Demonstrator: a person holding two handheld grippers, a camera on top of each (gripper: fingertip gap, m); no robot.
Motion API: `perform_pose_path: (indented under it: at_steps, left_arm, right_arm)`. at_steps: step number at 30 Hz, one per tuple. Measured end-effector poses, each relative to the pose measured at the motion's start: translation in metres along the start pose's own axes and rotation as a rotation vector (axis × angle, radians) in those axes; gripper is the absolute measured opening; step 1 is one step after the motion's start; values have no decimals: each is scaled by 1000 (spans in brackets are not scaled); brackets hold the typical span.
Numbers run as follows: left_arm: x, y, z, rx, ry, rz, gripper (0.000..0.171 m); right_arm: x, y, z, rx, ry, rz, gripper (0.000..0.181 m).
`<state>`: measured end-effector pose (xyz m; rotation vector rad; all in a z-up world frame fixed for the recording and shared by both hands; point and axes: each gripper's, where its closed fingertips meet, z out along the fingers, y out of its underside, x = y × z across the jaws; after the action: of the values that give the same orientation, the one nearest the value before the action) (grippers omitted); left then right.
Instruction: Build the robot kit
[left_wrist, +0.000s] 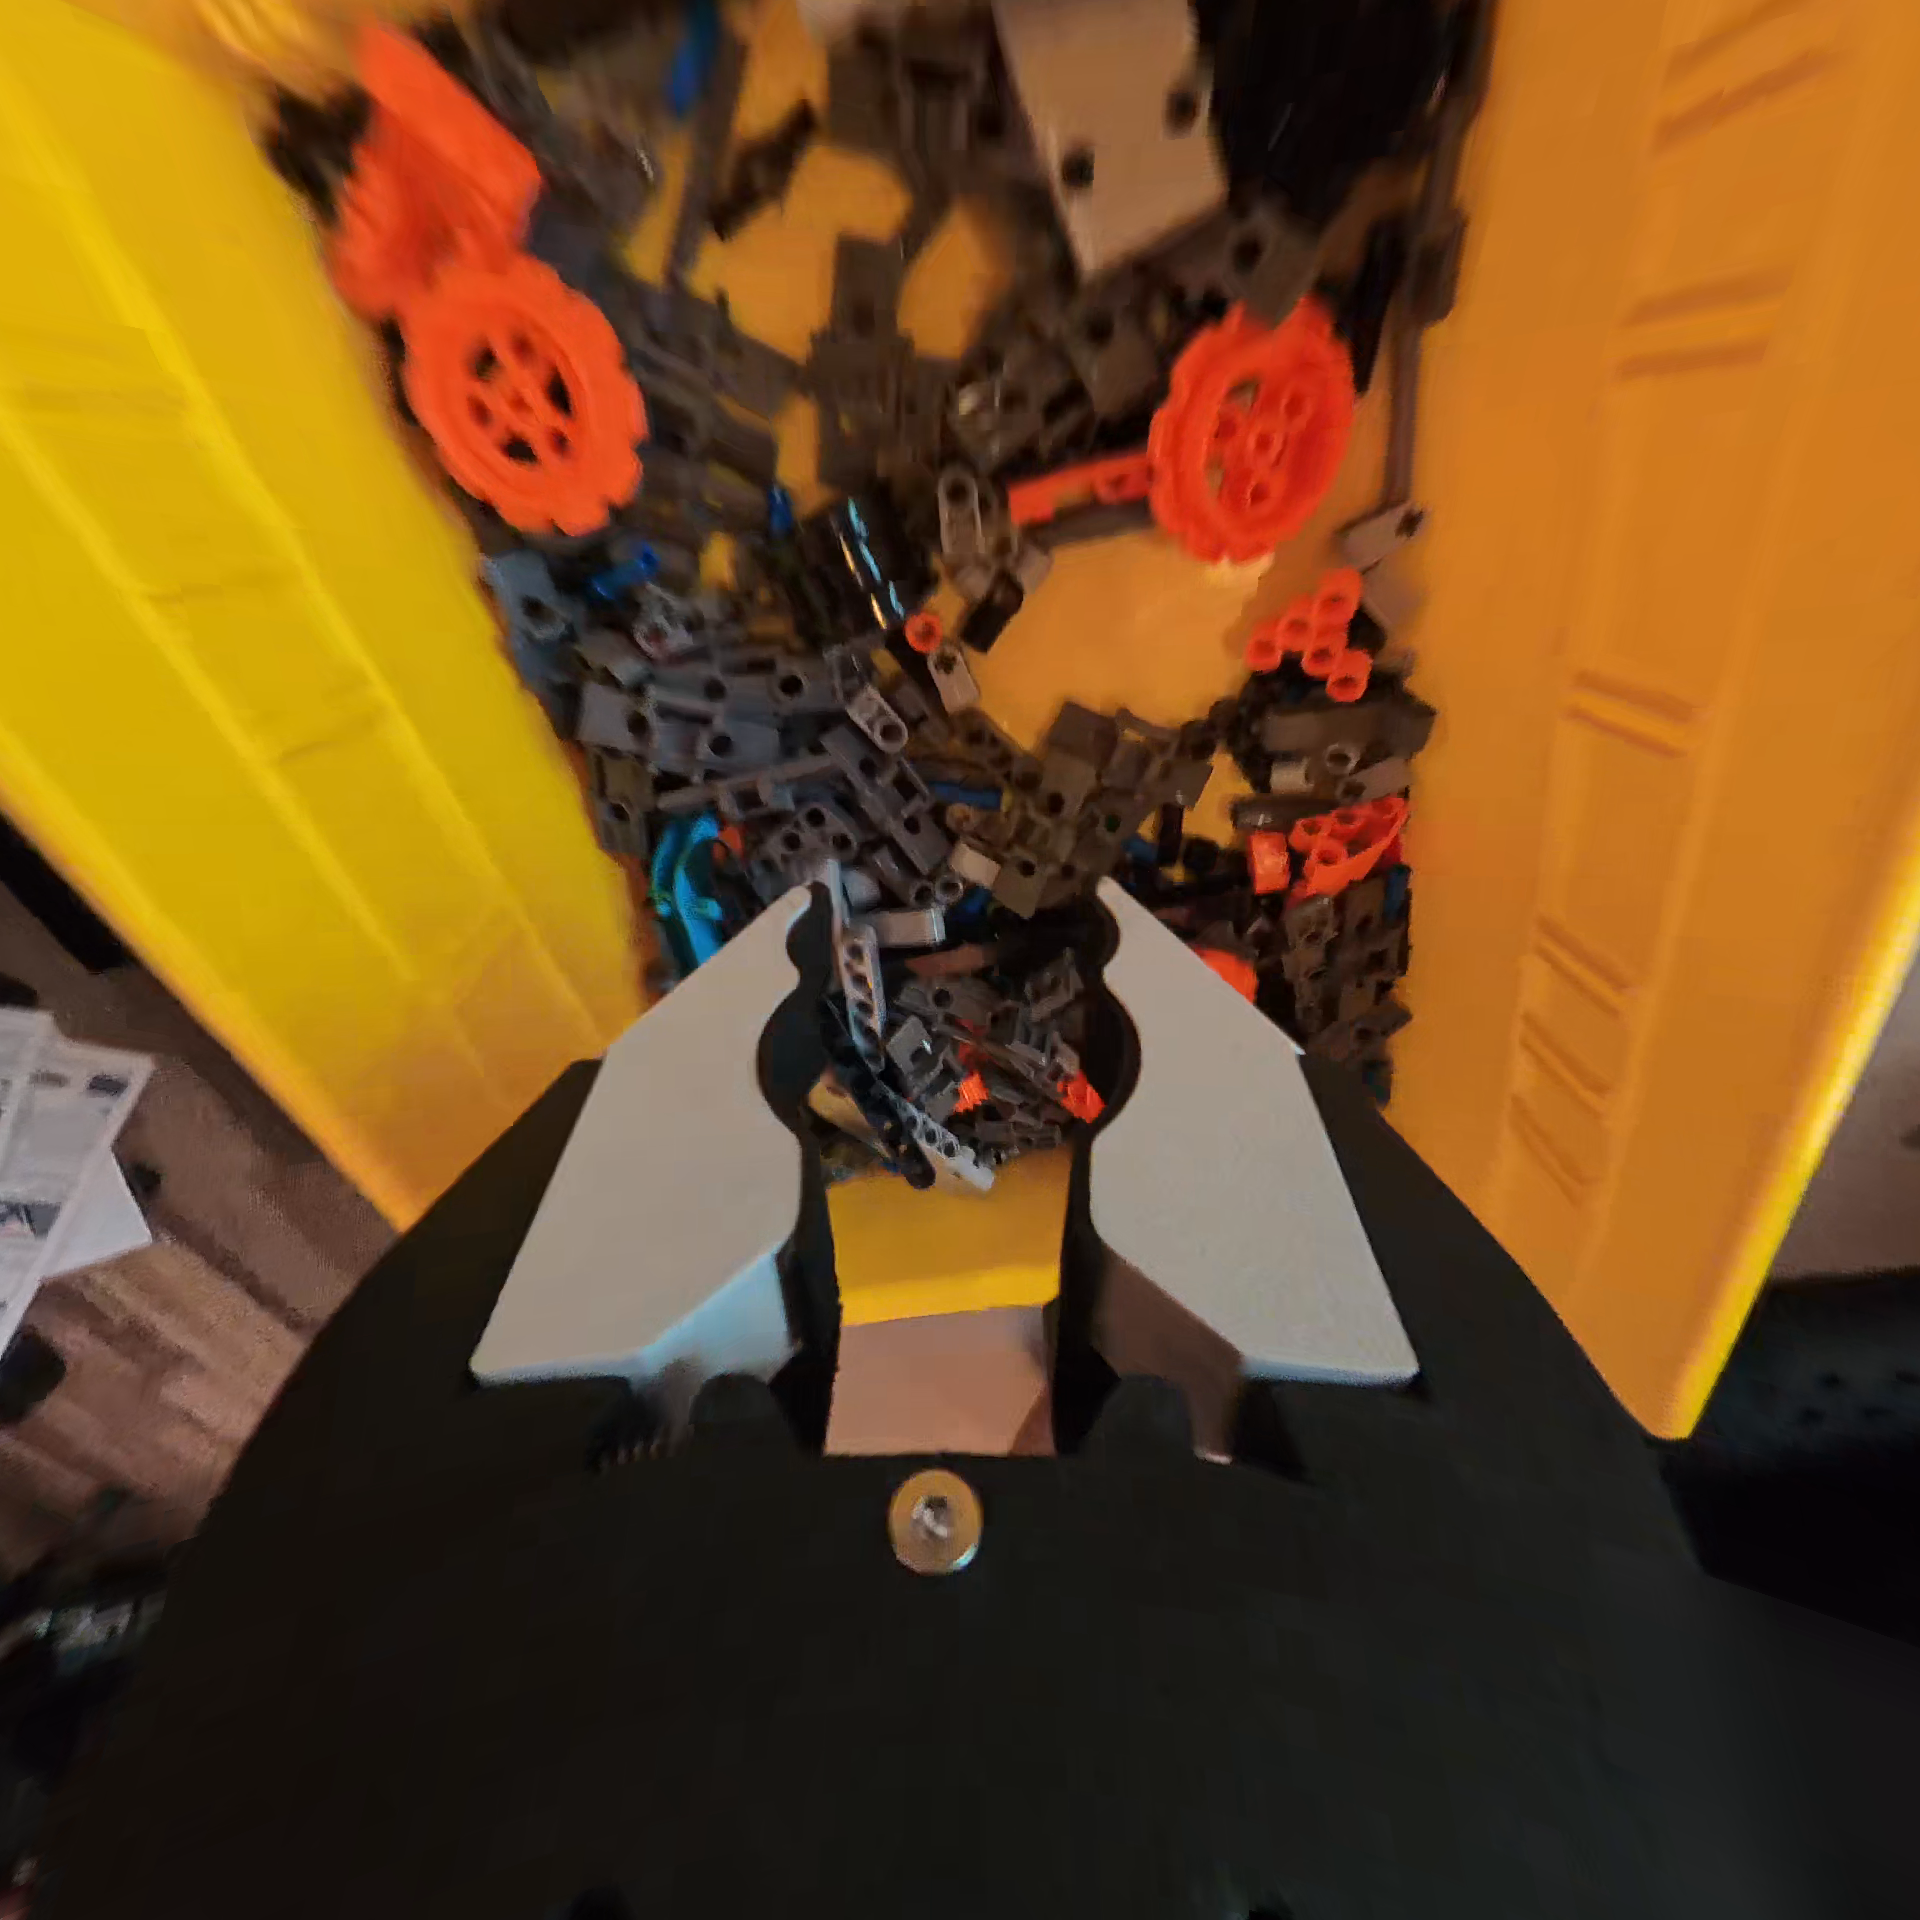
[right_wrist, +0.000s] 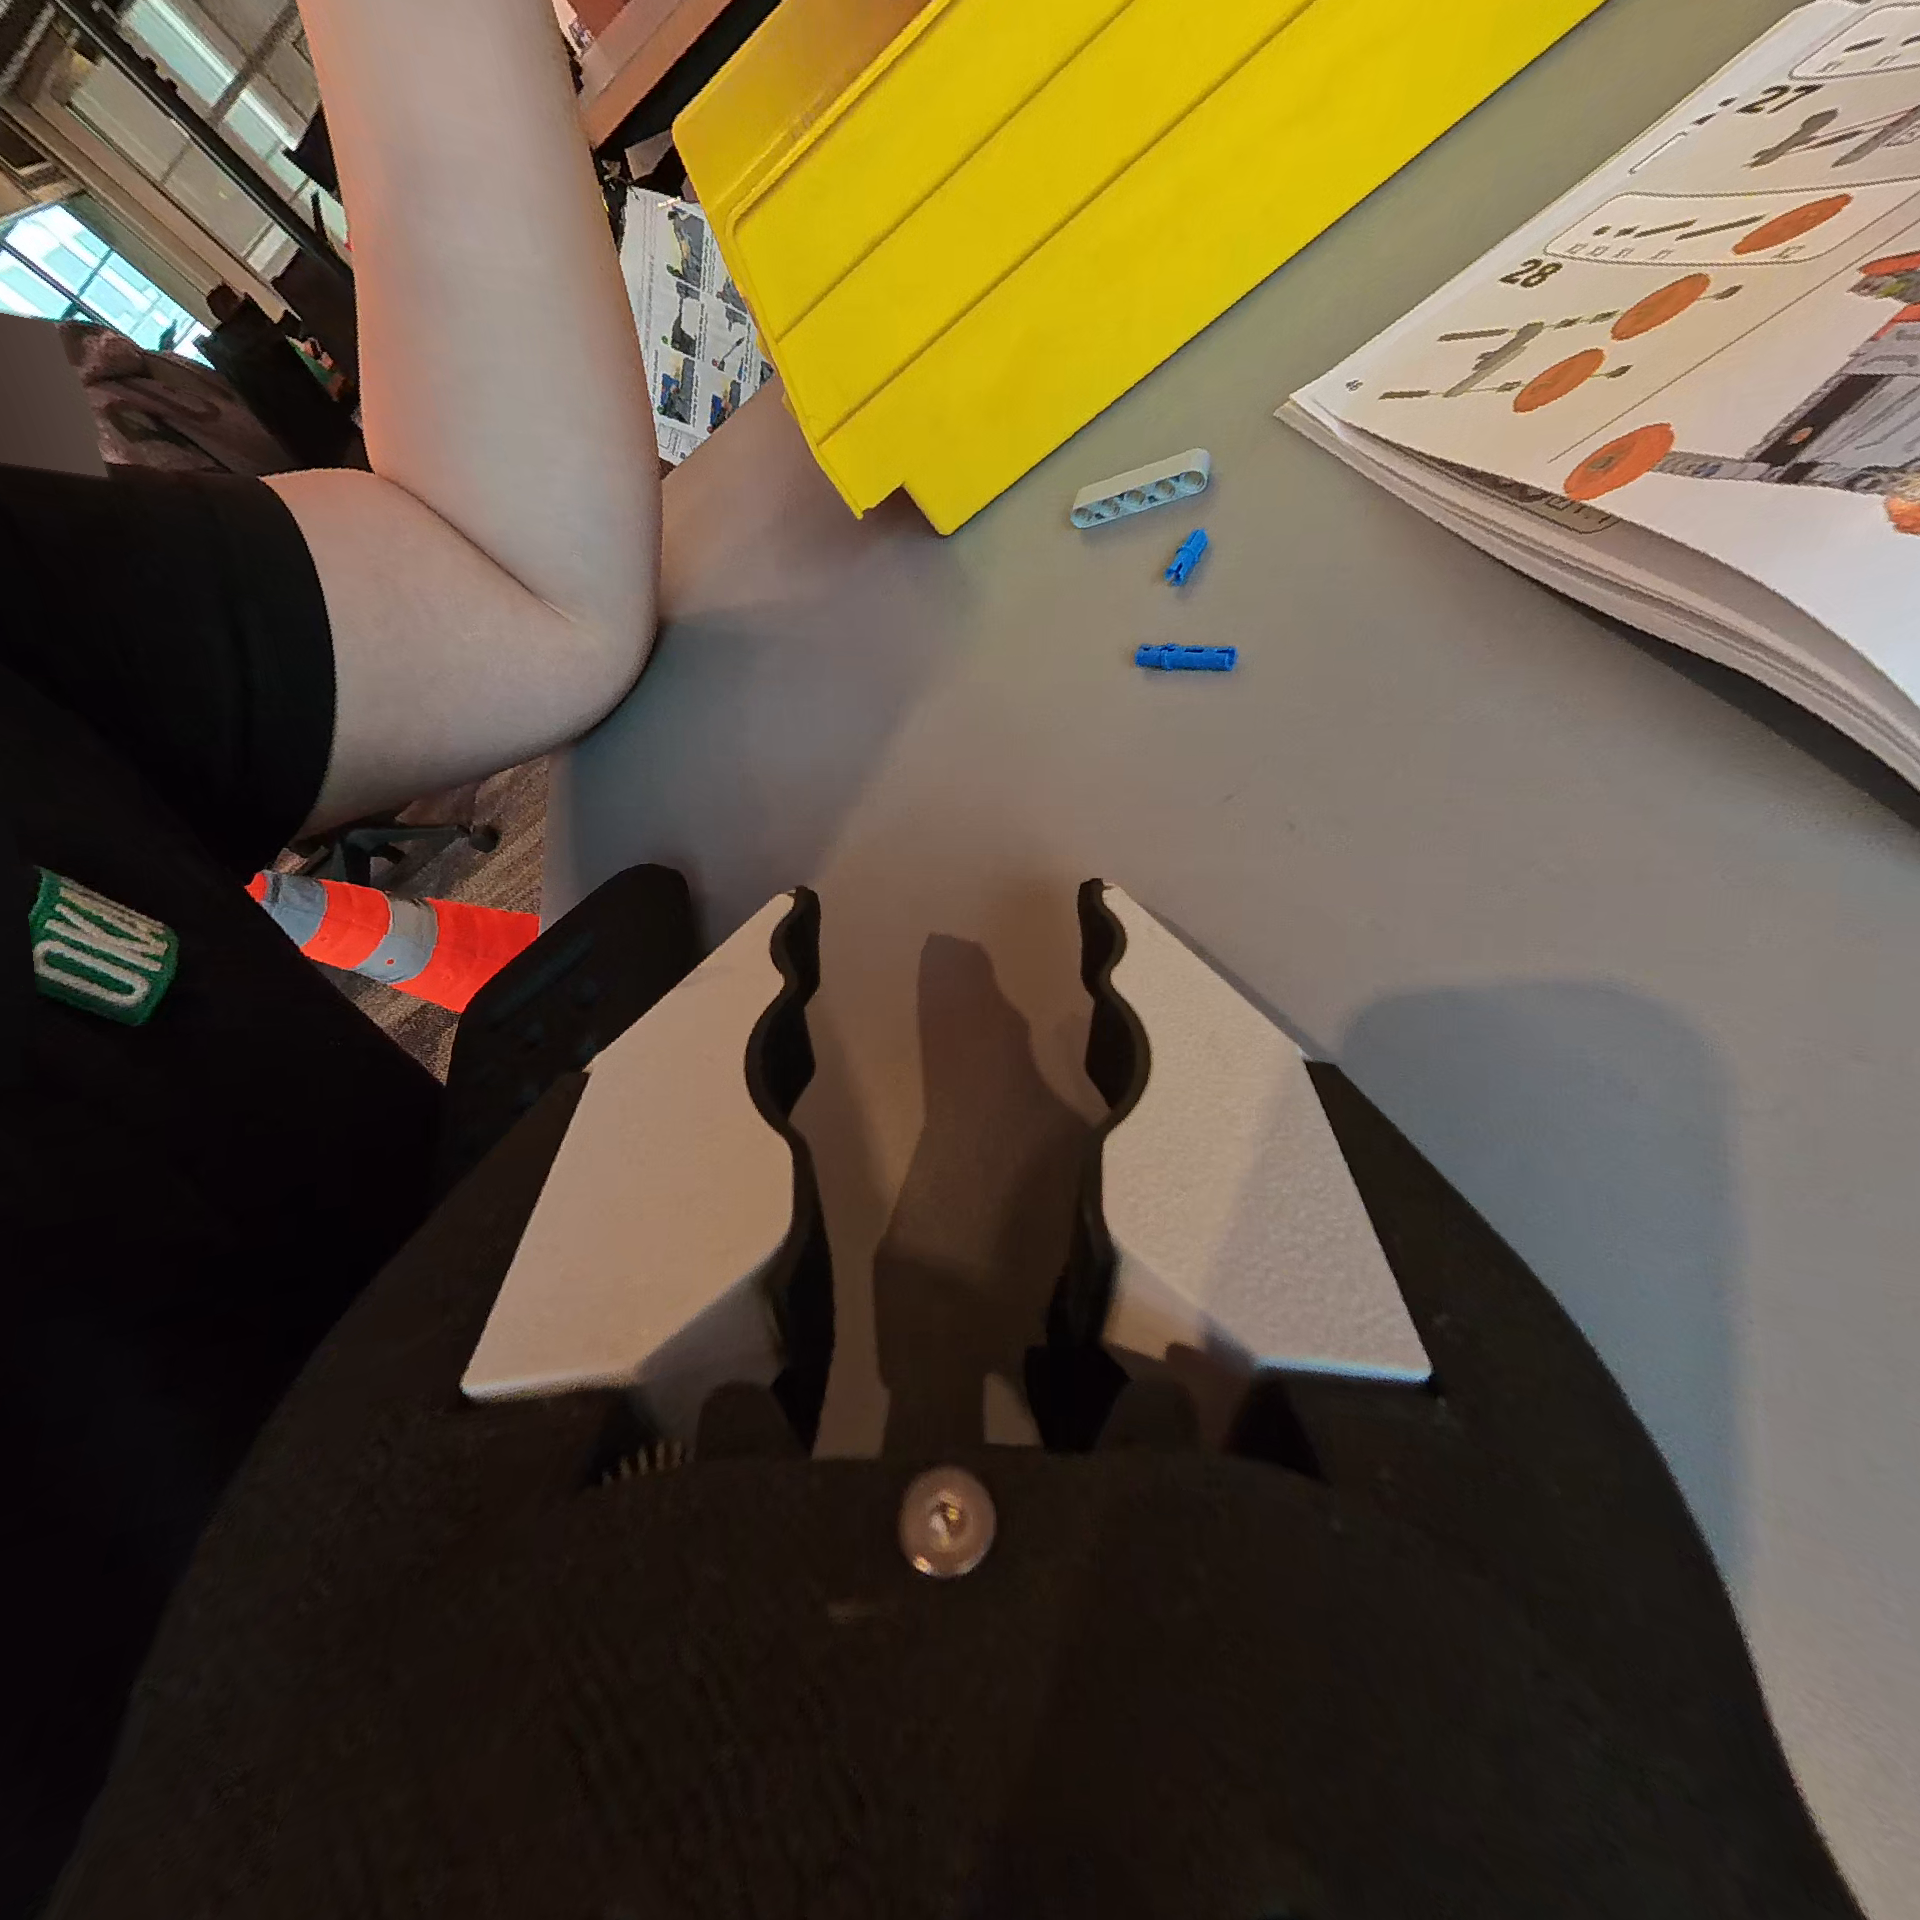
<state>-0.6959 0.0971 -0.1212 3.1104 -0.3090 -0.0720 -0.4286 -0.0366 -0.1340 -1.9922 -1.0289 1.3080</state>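
My left gripper (left_wrist: 956, 914) is open and empty, pointing down into a yellow bin (left_wrist: 1621, 727) full of small grey, black and blue building pieces (left_wrist: 790, 748). Its fingertips hover just over the near end of the heap. Orange toothed wheels (left_wrist: 520, 400) (left_wrist: 1252, 431) lie farther in. My right gripper (right_wrist: 945, 904) is open and empty, low over a grey table (right_wrist: 1455, 883). Ahead of it lie a light grey beam with holes (right_wrist: 1140, 488) and two blue pins (right_wrist: 1187, 556) (right_wrist: 1184, 658), beside the yellow bin's outer wall (right_wrist: 1039, 239).
An open instruction booklet (right_wrist: 1714, 343) lies on the table at the right. A person's bare arm (right_wrist: 488, 416) and black sleeve are at the left, near the bin. An orange cone (right_wrist: 416, 935) lies on the floor below the table edge. Papers (left_wrist: 52, 1164) lie left of the bin. Tip to tip, the grippers are about 30 cm apart.
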Motion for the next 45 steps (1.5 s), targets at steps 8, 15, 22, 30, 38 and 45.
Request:
perform_pose_path:
  at_steps: [8, 15, 22, 30, 38, 45]
  left_arm:
    - [6, 60, 16, -282, 17, -4, 50]
    - [-9, 65, 9, -254, -4, -92, 60]
    - [20, 25, -11, -40, 135, 70, 45]
    - [21, 25, 1, -101, 54, 251, 40]
    - [-34, 35, 5, -145, -51, -24, 41]
    - [-22, 24, 10, -146, -53, 18, 49]
  right_arm:
    - [-1, 0, 1, -3, -5, 1, 50]
    - [-1, 1, 1, -8, -8, 3, 49]
    - [-1, 1, 1, -10, -12, 9, 49]
    - [-2, 1, 1, -10, -19, 14, 49]
    - [-2, 2, 2, -13, -22, 17, 49]
    - [-3, 3, 2, -17, -29, 21, 49]
